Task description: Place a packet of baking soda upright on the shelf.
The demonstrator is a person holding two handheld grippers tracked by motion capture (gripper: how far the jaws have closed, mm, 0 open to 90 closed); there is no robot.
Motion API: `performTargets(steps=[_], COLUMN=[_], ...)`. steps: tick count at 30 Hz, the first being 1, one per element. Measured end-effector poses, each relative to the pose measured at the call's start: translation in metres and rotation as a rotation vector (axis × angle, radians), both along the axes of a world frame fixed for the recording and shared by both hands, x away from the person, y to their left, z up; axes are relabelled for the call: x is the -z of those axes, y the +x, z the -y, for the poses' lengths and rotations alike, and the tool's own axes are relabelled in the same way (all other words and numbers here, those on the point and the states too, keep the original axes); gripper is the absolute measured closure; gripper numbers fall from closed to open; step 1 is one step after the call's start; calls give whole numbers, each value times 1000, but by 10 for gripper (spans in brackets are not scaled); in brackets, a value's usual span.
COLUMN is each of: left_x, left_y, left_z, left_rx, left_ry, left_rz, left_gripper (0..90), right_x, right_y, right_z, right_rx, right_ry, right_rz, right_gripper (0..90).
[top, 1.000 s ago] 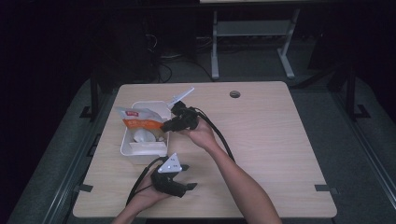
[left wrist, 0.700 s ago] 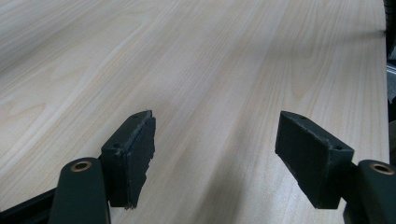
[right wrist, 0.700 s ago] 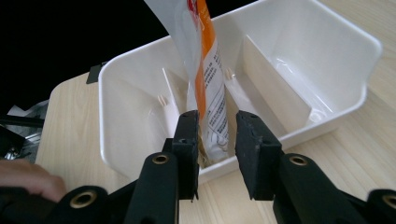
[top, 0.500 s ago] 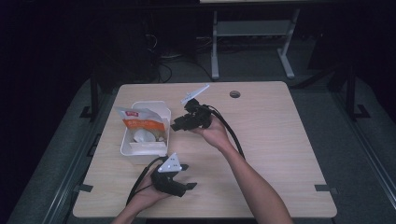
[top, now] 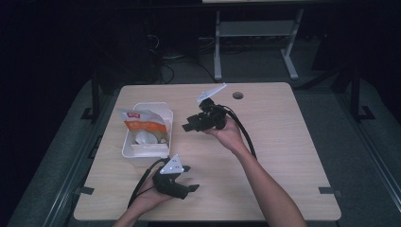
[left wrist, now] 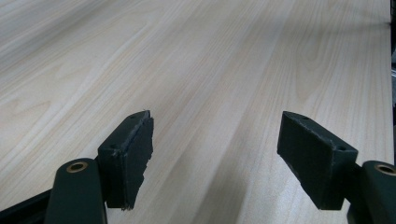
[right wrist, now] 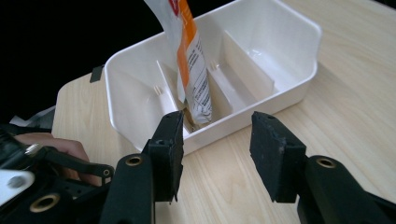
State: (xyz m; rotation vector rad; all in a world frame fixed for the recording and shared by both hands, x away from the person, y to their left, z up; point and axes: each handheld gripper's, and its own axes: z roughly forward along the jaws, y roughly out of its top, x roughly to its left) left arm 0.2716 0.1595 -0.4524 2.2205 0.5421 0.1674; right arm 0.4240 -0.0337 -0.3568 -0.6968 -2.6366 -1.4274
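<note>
Right tongs point(top: 189, 126), jaws just opening and empty, face the orange-and-white packet point(top: 142, 124) upright in the white plastic divided bin point(top: 166, 124); left tongs point(top: 189, 178) rest apart.

one bin point(top: 163, 116), one packet point(top: 144, 121), two grippers.

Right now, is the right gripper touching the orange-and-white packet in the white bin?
Apart. The right gripper view shows the right gripper open, with bare table between its jaws and the packet standing in the bin.
</note>
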Motion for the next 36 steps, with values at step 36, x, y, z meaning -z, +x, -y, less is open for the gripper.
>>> performTargets(steps=[36], left_x=[2], left_y=[4], left_z=[2], left_rx=[-29], left_ry=[-20], left_rz=[-25], left_gripper=[261], right_x=[0], right_y=[-19], right_z=[90], right_rx=[132], right_ry=[-36], right_rz=[-15], right_gripper=[396])
